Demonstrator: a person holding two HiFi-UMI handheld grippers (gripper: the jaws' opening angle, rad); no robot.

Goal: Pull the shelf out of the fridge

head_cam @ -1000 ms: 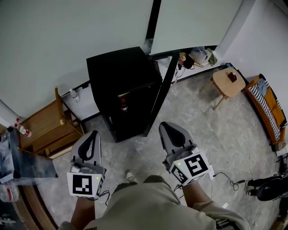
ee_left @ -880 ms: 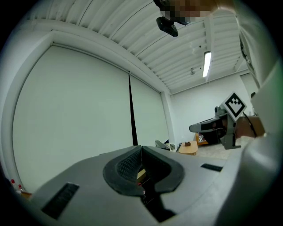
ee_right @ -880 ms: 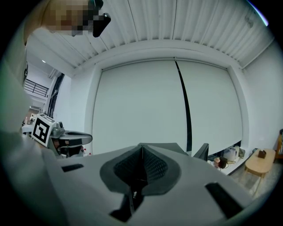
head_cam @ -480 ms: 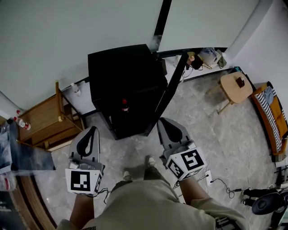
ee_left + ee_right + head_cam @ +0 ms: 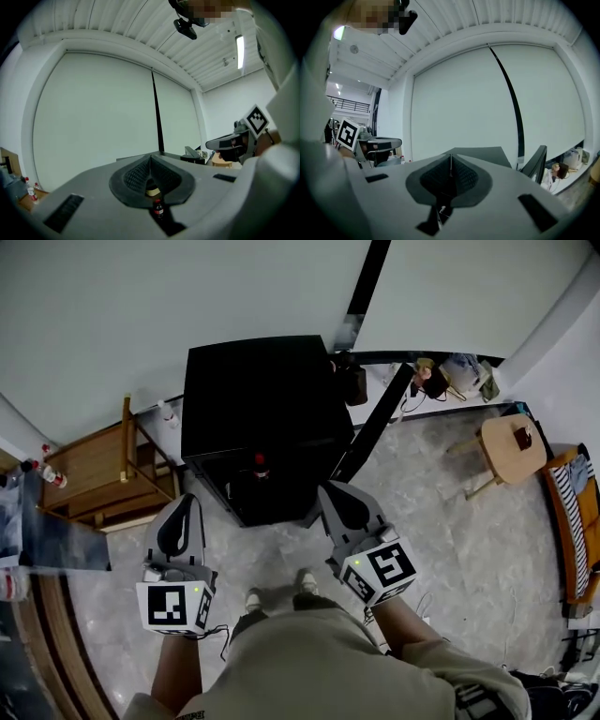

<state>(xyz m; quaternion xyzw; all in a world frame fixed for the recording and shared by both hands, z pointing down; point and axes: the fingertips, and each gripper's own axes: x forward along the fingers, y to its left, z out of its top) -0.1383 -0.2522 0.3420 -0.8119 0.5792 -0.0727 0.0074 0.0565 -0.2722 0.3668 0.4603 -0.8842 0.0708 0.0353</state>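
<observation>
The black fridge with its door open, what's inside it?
One bottle with a red label shows just inside the fridge opening. The fridge's top covers the rest, which is dark, so no shelf can be made out.

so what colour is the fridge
Black: the fridge and its open door alike. It shows best in the head view.

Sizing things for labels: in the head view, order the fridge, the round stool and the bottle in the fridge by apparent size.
1. fridge
2. round stool
3. bottle
The gaps are plain; no ties.
</observation>
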